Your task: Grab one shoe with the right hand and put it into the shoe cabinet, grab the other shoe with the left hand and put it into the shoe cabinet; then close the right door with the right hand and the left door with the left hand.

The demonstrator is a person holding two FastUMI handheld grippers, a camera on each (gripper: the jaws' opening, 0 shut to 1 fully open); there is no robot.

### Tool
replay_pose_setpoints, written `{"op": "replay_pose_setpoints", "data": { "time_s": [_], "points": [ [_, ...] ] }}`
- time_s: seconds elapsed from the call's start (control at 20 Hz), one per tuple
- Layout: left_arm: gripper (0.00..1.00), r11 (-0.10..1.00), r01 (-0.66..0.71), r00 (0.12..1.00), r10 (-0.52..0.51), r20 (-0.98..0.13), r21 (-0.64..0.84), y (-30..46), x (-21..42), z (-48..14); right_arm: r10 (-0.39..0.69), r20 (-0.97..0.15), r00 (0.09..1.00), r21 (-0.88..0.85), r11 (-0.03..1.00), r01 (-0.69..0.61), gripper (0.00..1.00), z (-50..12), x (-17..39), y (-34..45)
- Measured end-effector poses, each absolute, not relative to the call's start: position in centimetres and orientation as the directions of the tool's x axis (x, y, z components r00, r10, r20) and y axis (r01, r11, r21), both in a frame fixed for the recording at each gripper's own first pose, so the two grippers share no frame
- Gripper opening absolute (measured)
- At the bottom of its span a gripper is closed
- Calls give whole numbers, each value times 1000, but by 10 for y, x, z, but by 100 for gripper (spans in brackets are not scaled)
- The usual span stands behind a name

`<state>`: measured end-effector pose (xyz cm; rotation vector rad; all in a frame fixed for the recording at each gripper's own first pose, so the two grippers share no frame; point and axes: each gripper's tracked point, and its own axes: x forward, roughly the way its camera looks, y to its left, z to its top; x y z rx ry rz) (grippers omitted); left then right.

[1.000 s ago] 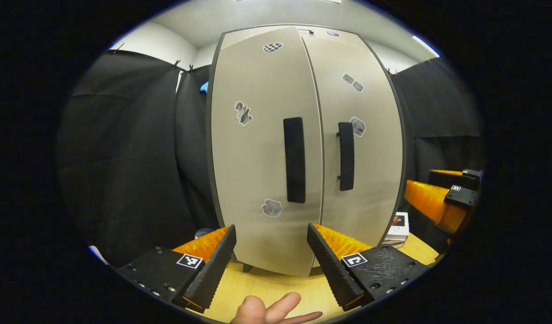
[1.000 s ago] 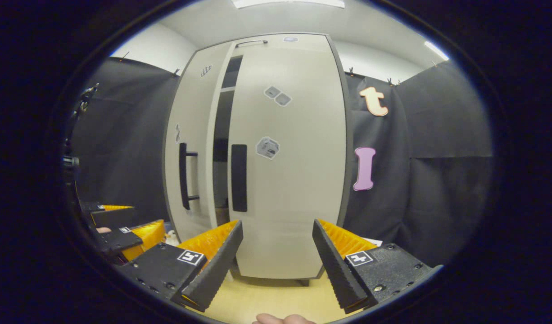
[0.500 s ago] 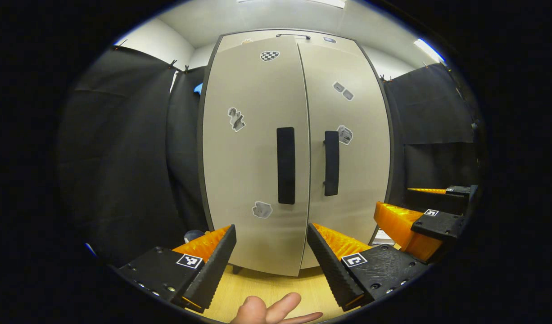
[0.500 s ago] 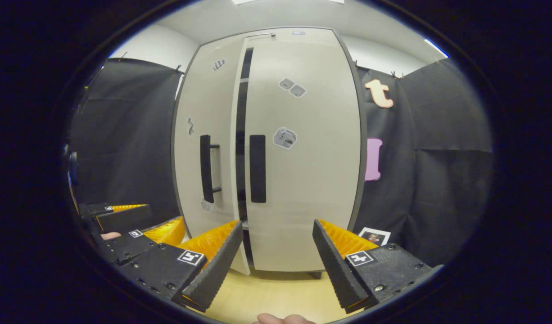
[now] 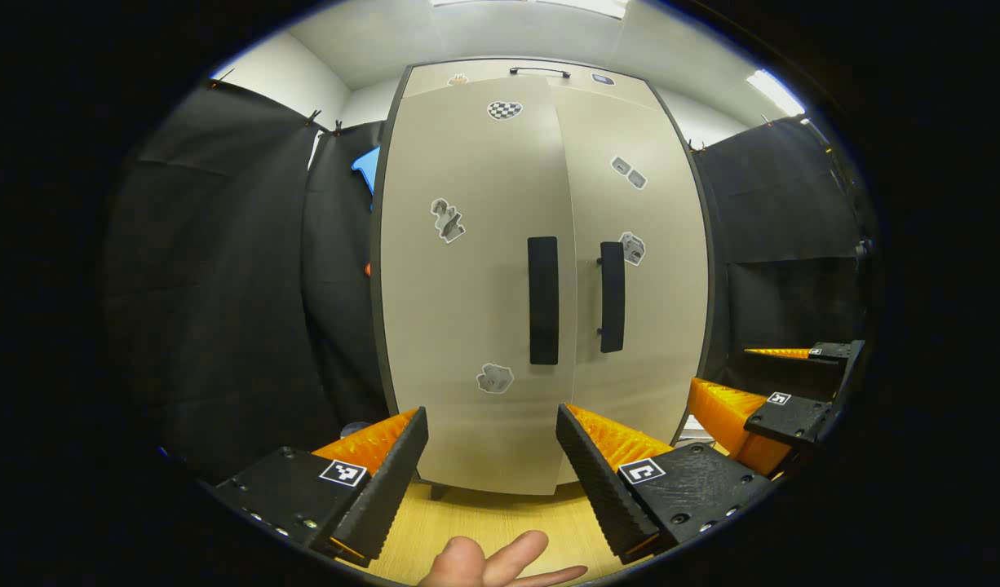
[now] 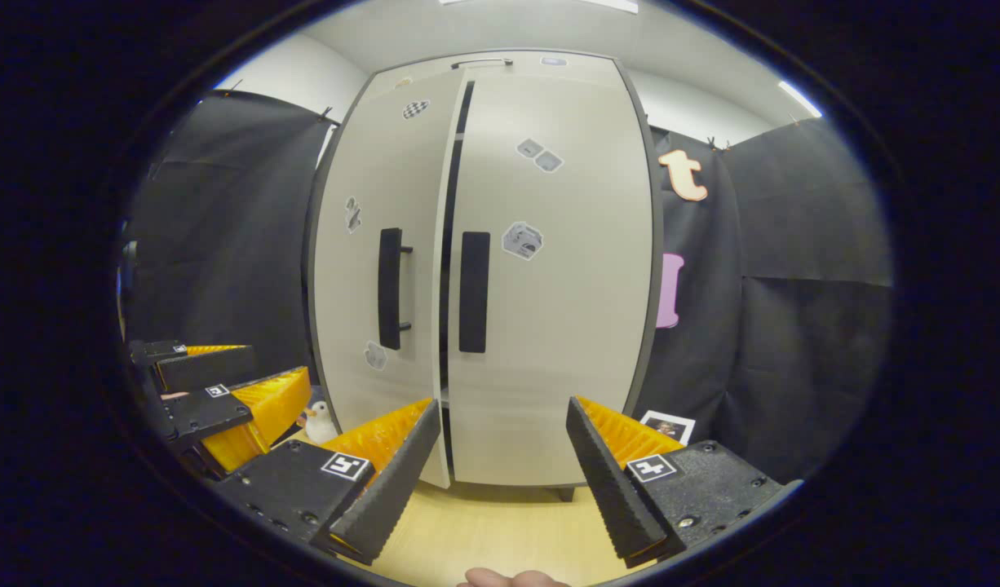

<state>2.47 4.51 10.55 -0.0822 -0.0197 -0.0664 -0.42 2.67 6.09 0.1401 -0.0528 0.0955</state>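
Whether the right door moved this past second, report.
Yes: right door swung toward the left door, narrowing the dark gap between them to a slit.

A small white duck figure (image 6: 319,422) — and a photo card (image 6: 668,426) — on the wooden floor (image 6: 500,530).

- The shoe cabinet (image 6: 541,326) interior is hidden behind its doors; a dark slit shows between them.
- Stickers (image 5: 449,220) on the doors are too small to make out.
- A hand (image 5: 500,562) is cut off at the near edge.
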Motion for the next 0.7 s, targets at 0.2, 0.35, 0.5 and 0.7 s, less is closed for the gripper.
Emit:
{"op": "replay_pose_setpoints", "data": {
  "time_s": [0.2, 0.35, 0.5, 0.7],
  "points": [
    [96, 994, 87, 995, -83, 56, -65, 47, 21, 108, 56, 69, 996, 123, 990, -64, 100, 55, -9, 26],
    [96, 990, 115, 991, -110, 73, -75, 44, 17, 114, 59, 82, 995, 123, 990, -69, 100, 63, -15, 28],
    [96, 989, 122, 989, -113, 95, -89, 45, 16, 119, 40, 100, 994, 99, 994, -50, 99, 68, -17, 27],
    [96, 988, 123, 988, -114, 101, -88, 48, 15, 122, 41, 100, 994, 95, 994, -51, 99, 72, -22, 29]
  ]
}}
